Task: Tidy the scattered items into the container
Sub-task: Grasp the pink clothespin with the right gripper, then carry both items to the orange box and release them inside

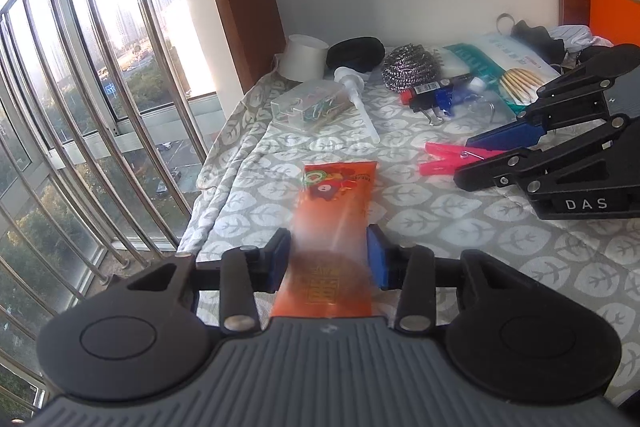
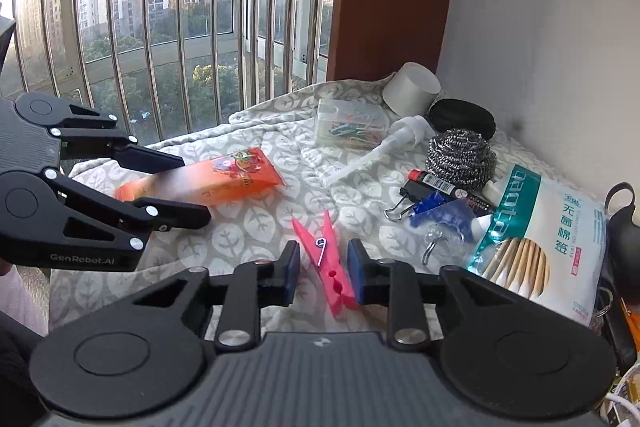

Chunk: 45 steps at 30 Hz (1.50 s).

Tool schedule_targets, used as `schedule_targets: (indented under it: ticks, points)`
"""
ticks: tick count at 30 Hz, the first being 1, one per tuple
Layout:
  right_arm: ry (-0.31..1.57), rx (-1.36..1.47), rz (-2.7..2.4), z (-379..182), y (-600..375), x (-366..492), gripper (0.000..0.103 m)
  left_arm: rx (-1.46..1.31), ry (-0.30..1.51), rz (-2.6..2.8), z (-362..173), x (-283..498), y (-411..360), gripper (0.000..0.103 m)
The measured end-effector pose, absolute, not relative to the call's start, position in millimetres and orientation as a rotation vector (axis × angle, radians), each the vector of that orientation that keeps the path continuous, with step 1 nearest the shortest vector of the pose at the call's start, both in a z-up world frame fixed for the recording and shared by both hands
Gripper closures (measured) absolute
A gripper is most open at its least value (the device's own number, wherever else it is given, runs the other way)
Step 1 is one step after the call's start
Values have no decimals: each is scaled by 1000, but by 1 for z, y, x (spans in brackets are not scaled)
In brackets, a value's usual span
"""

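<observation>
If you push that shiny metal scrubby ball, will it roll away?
Probably only a little. The steel wool scourer looks round but squashed and rough, so it should snag on the leaf-print cloth. It is loose coiled wire, so likely light and springy.

You get bright daylight from window (image 1: 92, 39), with white glare on glass. Orange tube (image 1: 332, 227) looks blurry near your camera. Window bars (image 2: 120, 27) bend at edges. Soft shadows on cloth (image 2: 256, 227).
</observation>
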State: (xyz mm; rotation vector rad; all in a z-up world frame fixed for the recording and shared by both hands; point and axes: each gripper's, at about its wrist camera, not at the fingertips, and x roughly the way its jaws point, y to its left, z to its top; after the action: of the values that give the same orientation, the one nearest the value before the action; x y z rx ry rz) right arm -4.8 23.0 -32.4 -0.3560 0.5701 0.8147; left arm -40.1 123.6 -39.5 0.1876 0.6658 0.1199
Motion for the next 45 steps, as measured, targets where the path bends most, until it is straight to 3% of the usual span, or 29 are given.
schedule_targets:
  ticks: [12, 17, 27, 45]
  points:
    - [574, -411, 794, -36, 31, -12, 83, 195, 657, 165, -39, -38, 119, 62]
    - [555, -425, 792, -34, 31, -16, 90, 191, 660, 166, -38, -38, 117, 68]
    - [506, -286, 746, -10, 5, -21, 90, 209, 552, 131, -9, -39, 103, 68]
    - [298, -138, 205, 69, -200, -52, 90, 241, 351, -294, 61, 44, -63, 68]
